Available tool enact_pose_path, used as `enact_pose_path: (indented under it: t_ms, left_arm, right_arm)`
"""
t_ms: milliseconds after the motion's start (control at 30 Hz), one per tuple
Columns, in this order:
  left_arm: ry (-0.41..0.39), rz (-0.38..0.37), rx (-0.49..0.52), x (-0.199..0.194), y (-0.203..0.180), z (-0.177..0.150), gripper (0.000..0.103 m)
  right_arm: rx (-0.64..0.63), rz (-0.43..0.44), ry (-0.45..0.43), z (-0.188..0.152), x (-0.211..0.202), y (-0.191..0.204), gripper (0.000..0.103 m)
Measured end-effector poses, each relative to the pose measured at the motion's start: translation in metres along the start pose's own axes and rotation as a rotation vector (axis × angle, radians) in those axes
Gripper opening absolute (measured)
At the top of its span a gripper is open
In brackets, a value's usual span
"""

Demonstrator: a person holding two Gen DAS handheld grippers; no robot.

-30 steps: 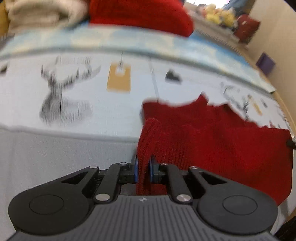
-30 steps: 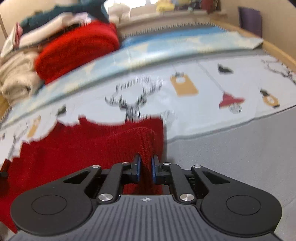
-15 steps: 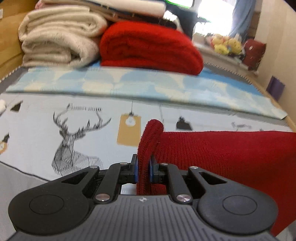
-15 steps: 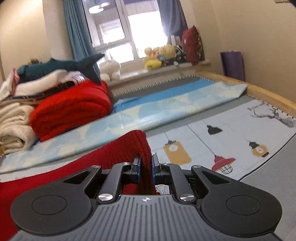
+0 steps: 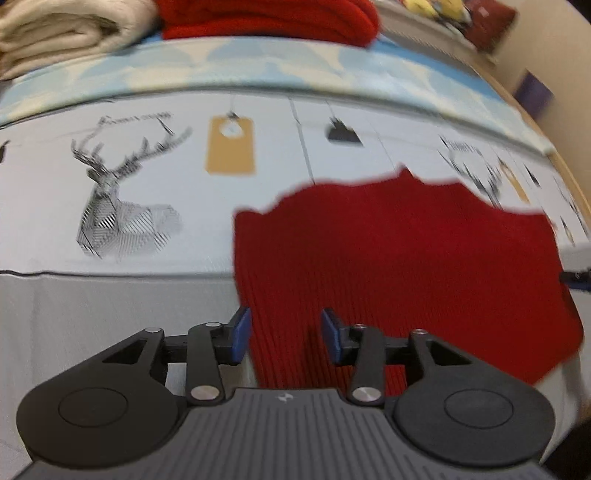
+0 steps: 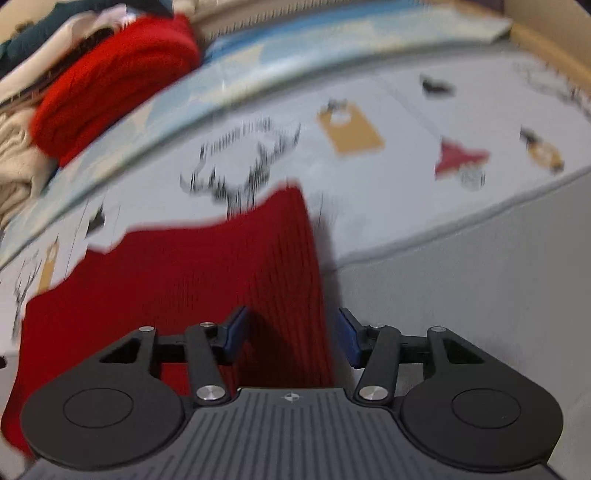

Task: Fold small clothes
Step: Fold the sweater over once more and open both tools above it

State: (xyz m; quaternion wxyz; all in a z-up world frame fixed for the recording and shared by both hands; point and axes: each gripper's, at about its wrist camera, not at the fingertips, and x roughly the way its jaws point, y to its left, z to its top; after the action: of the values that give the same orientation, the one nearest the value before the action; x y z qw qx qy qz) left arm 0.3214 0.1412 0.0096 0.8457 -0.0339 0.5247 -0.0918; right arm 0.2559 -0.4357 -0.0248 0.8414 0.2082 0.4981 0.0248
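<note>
A small dark red knitted garment (image 5: 391, 251) lies spread on the printed bed sheet (image 5: 147, 192). My left gripper (image 5: 284, 334) hangs over its near left corner; its jaws are opening, and the knit lies between the blue pads (image 5: 238, 332) without being pressed. In the right wrist view the same red garment (image 6: 192, 269) lies with its right edge under my right gripper (image 6: 291, 334). Those jaws are opening too, and the fabric sits loose between them, free of the pads (image 6: 349, 341).
Folded cream blankets (image 5: 62, 29) and a bright red folded blanket (image 5: 273, 18) are stacked at the back, behind a light blue patterned cover (image 5: 295, 70). A wooden bed rail (image 6: 546, 40) runs along the right. Plain grey sheet (image 6: 461, 295) lies near the right gripper.
Both grippers were shut on pinched folds of the red garment and held them up; now both have tipped downward and opened, and the garment lies flat on the sheet.
</note>
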Motion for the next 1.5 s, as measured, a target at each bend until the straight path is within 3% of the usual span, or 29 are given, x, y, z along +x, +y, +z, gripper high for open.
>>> enact_pose_path:
  t_ms: [133, 233, 400, 433, 500, 533, 667, 767, 833, 967, 1067, 1100, 1200, 1267, 1500]
  left_arm:
    - [0.066, -0.053, 0.020, -0.007, 0.001, -0.021, 0.059]
    - [0.123, -0.068, 0.048, -0.011, -0.001, -0.036, 0.060]
    - [0.127, -0.105, 0.133, -0.024, -0.011, -0.050, 0.060]
    - [0.128, -0.105, 0.147, -0.025, -0.013, -0.052, 0.060]
    - [0.162, -0.093, 0.191, -0.020, -0.016, -0.058, 0.060]
    - [0.191, -0.075, 0.216, -0.014, -0.017, -0.061, 0.058]
    - [0.280, 0.069, 0.336, 0.010, -0.027, -0.077, 0.058]
    - [0.251, 0.072, 0.320, 0.002, -0.028, -0.073, 0.058]
    - [0.188, 0.077, 0.300, -0.012, -0.028, -0.067, 0.058]
    - [0.073, -0.025, 0.274, -0.040, -0.032, -0.059, 0.058]
    - [0.098, -0.108, 0.327, -0.039, -0.043, -0.065, 0.058]
    - [0.133, -0.101, 0.355, -0.031, -0.048, -0.069, 0.058]
    - [0.257, 0.015, 0.474, -0.001, -0.058, -0.086, 0.057]
    - [0.269, 0.027, 0.497, 0.002, -0.061, -0.087, 0.057]
    - [0.098, -0.075, 0.348, -0.032, -0.053, -0.058, 0.057]
  right_arm:
    - [-0.006, 0.031, 0.102, -0.020, -0.003, -0.007, 0.058]
    - [-0.006, 0.034, 0.151, -0.032, -0.008, -0.009, 0.058]
    - [-0.071, 0.013, 0.211, -0.046, -0.018, -0.004, 0.055]
    - [-0.079, 0.021, 0.219, -0.047, -0.019, -0.003, 0.048]
    - [-0.104, 0.032, 0.225, -0.051, -0.024, 0.001, 0.016]
    - [-0.121, 0.021, 0.208, -0.051, -0.027, 0.003, 0.013]
    - [-0.133, -0.013, 0.220, -0.051, -0.027, 0.004, 0.012]
    - [-0.167, -0.033, 0.248, -0.054, -0.025, 0.010, 0.012]
    - [-0.162, -0.038, 0.235, -0.051, -0.030, 0.012, 0.013]
    - [-0.146, -0.002, 0.154, -0.044, -0.048, 0.014, 0.014]
    - [-0.175, 0.015, 0.132, -0.042, -0.051, 0.016, 0.014]
    - [-0.184, 0.013, 0.139, -0.041, -0.049, 0.016, 0.016]
    - [-0.202, -0.045, 0.204, -0.045, -0.037, 0.014, 0.017]
    - [-0.217, -0.094, 0.247, -0.050, -0.028, 0.013, 0.024]
    - [-0.231, -0.080, 0.171, -0.047, -0.043, 0.019, 0.024]
